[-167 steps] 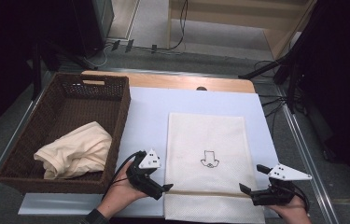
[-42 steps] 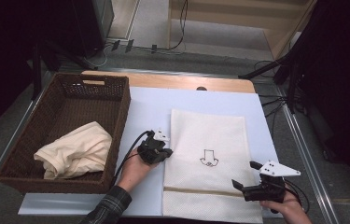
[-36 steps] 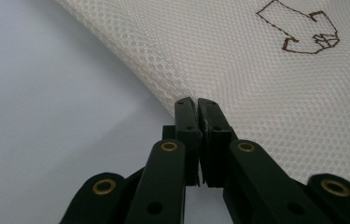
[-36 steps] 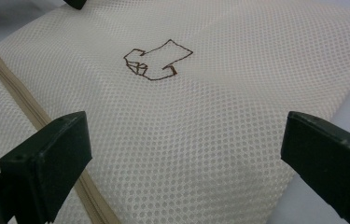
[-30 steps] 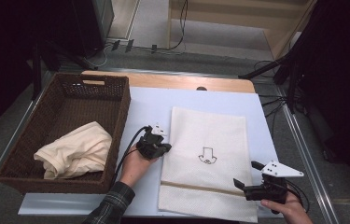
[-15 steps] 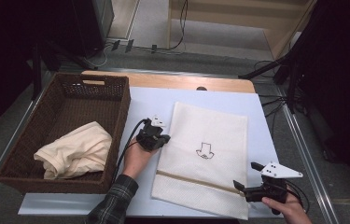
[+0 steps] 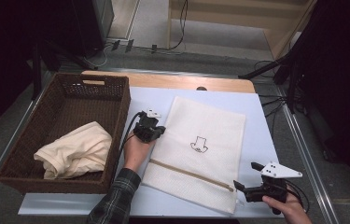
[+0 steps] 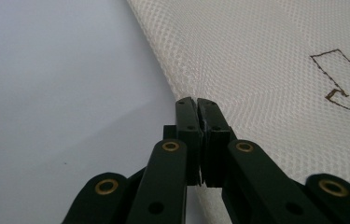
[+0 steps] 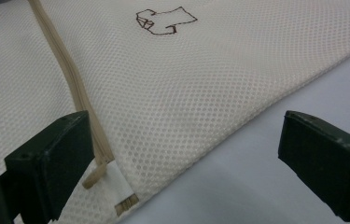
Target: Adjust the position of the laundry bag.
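A white mesh laundry bag (image 7: 196, 151) lies flat and skewed on the pale table sheet, just right of the basket, its beige zipper (image 7: 191, 173) closed across the near end and a small dark shirt outline (image 7: 199, 143) printed mid-panel

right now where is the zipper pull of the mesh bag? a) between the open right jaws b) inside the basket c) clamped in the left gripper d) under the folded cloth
a: in the right gripper view the zipper pull lies at the corner of the mesh bag, just inside the left jaw of the open right gripper, untouched.
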A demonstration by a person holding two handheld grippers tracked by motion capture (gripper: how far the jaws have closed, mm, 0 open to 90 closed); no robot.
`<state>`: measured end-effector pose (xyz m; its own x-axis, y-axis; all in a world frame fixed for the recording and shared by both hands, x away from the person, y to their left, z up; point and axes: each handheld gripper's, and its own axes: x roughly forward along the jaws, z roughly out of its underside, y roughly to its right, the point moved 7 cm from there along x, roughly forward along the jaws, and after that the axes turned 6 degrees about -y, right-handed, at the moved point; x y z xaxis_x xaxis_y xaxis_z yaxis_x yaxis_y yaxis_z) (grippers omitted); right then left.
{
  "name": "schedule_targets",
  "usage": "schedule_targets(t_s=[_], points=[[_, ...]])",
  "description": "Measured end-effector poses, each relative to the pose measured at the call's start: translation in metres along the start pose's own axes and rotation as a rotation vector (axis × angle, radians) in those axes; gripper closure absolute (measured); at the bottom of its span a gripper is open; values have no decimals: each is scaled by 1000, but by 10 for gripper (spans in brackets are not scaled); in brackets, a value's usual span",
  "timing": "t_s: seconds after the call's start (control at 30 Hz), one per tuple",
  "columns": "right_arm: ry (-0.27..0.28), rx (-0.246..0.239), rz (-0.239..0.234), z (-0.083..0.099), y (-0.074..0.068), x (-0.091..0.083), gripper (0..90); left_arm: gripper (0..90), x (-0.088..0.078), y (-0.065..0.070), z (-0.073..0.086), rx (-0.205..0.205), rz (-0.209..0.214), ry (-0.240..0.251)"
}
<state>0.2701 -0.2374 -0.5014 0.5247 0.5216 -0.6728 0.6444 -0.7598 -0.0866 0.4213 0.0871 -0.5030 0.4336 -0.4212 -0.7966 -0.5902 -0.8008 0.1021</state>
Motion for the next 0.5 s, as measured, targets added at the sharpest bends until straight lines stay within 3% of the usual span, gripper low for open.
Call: schedule_targets(t_s=[0.5], points=[[-2,-5,2,1,1,0,37,893,0,-30,6,-62,-121,-20]])
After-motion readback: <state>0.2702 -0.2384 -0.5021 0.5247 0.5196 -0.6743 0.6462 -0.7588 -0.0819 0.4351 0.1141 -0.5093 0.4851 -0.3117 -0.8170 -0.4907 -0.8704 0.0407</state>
